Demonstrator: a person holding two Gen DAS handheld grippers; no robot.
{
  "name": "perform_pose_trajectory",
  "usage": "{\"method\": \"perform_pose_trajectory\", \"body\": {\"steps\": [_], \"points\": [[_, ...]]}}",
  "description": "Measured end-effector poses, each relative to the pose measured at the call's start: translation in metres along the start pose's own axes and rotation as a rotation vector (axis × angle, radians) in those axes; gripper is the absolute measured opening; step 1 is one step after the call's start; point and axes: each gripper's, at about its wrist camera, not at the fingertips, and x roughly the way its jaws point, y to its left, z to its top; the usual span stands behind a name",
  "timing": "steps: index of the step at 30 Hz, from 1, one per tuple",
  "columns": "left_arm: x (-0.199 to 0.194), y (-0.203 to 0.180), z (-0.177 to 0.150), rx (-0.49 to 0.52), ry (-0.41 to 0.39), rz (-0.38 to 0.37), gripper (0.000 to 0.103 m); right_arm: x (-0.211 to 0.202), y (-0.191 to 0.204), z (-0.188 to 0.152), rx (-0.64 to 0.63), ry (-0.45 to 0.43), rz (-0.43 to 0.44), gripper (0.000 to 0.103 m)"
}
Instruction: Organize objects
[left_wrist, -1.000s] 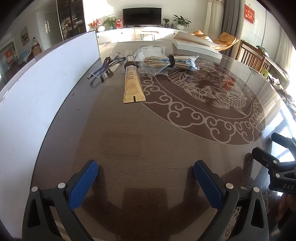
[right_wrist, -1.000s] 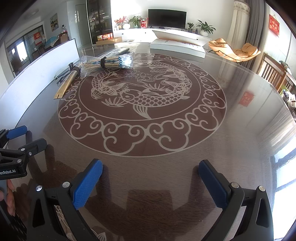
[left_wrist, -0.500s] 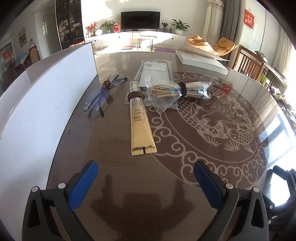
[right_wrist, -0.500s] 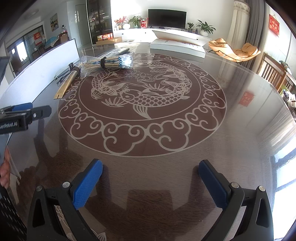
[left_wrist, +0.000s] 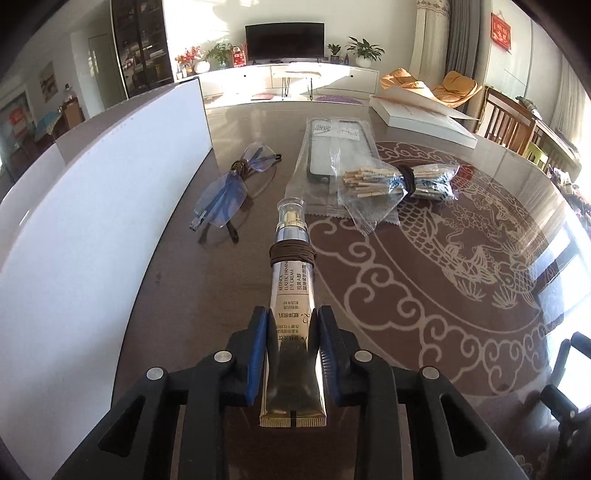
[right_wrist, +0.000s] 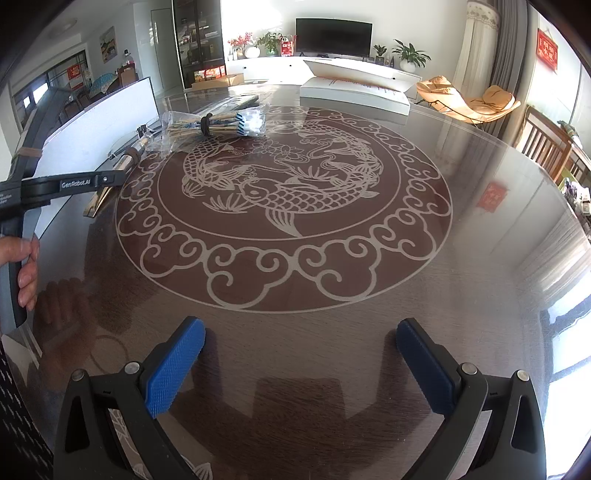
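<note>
My left gripper (left_wrist: 291, 325) is shut on a gold eye-cream tube (left_wrist: 291, 280) with a brown band around its neck, gripping its lower half; the tube points away along the table. Beyond it lie folded glasses (left_wrist: 229, 192), a phone case in a clear sleeve (left_wrist: 332, 147) and a banded bag of toothpicks (left_wrist: 399, 181). My right gripper (right_wrist: 299, 343) is open and empty above the table's near side. In the right wrist view the left gripper (right_wrist: 74, 184) is at the far left, with the toothpick bag (right_wrist: 218, 123) behind it.
A white board (left_wrist: 92, 229) stands along the table's left edge. A white book or box (left_wrist: 424, 118) lies at the far side. The dark round table (right_wrist: 295, 266) has a fish pattern. Chairs (right_wrist: 546, 147) stand at the right.
My left gripper moved forward to the cream tube and closed on its lower half. The right gripper has stayed where it was, open.
</note>
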Motion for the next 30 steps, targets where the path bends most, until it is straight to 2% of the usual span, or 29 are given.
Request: {"method": "perform_pose_trajectory", "body": {"steps": [2,3,4,5,6,17,20,21,23,24,27,28,30], "points": [[-0.016,0.005,-0.021,0.000,0.011,-0.001,0.028,0.000,0.000,0.000,0.000,0.000,0.000,0.103],[-0.020,0.006,-0.027,0.007,0.014,0.002,0.035,0.000,0.000,0.000,0.000,0.000,0.000,0.103],[-0.023,0.008,-0.031,0.008,0.021,0.011,0.059,0.000,0.000,0.000,0.000,0.000,0.000,0.103],[-0.021,0.010,-0.034,-0.001,0.033,0.019,0.077,0.000,0.000,0.000,0.000,0.000,0.000,0.103],[-0.017,0.014,-0.035,-0.018,0.049,0.017,0.103,0.000,0.000,0.000,0.000,0.000,0.000,0.103],[-0.013,0.016,-0.038,-0.038,0.039,0.020,0.103,0.002,0.001,0.003,-0.011,0.008,0.013,0.103],[-0.013,0.016,-0.038,-0.040,0.038,0.020,0.103,0.019,0.016,0.033,-0.162,0.093,0.104,0.102],[-0.013,0.016,-0.038,-0.039,0.038,0.020,0.103,0.022,0.022,0.050,-0.210,0.091,0.112,0.102],[-0.013,0.016,-0.038,-0.040,0.038,0.020,0.103,0.022,0.041,0.089,-0.334,0.017,0.119,0.101],[-0.013,0.016,-0.038,-0.040,0.038,0.019,0.103,0.027,0.054,0.109,-0.413,0.002,0.115,0.101],[-0.013,0.016,-0.038,-0.039,0.038,0.020,0.103,0.060,0.094,0.157,-0.650,0.039,0.050,0.101],[-0.013,0.016,-0.038,-0.039,0.038,0.020,0.103,0.072,0.105,0.168,-0.707,0.055,0.029,0.097],[-0.013,0.017,-0.038,-0.040,0.038,0.018,0.103,0.099,0.121,0.184,-0.763,0.134,0.041,0.093]]}}
